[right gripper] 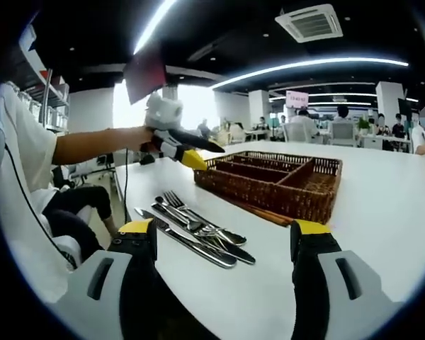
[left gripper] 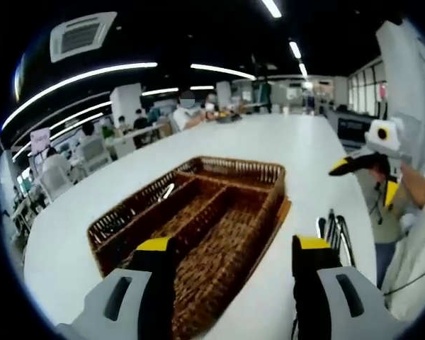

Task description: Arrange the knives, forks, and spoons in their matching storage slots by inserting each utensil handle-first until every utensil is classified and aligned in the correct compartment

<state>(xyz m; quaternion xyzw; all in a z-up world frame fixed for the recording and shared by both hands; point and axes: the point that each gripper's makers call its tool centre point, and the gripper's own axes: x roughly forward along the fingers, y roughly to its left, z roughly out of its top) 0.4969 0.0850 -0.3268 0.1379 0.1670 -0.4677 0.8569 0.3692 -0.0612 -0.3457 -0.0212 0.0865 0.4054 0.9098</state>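
A brown wicker cutlery basket (left gripper: 235, 166) with long divided slots lies on the white table (left gripper: 290, 142). A pale utensil (left gripper: 168, 190) seems to lie in its left slot. My left gripper (left gripper: 234, 246) hovers open over the basket's near end, nothing between its jaws. A heap of loose knives, forks and spoons (right gripper: 198, 228) lies on the table in front of my right gripper (right gripper: 224, 232), which is open and empty just short of them. The same heap (left gripper: 333, 228) lies right of the basket. The basket (right gripper: 269, 193) stands beyond the heap, with the left gripper (right gripper: 202, 154) at its corner.
A person in a white shirt (right gripper: 21, 163) sits at the table's edge, arm stretched out holding the left gripper. The right gripper (left gripper: 365, 177) shows at the table's right edge. People sit at desks (left gripper: 188, 113) far behind. The table surface (right gripper: 382, 212) stretches right of the basket.
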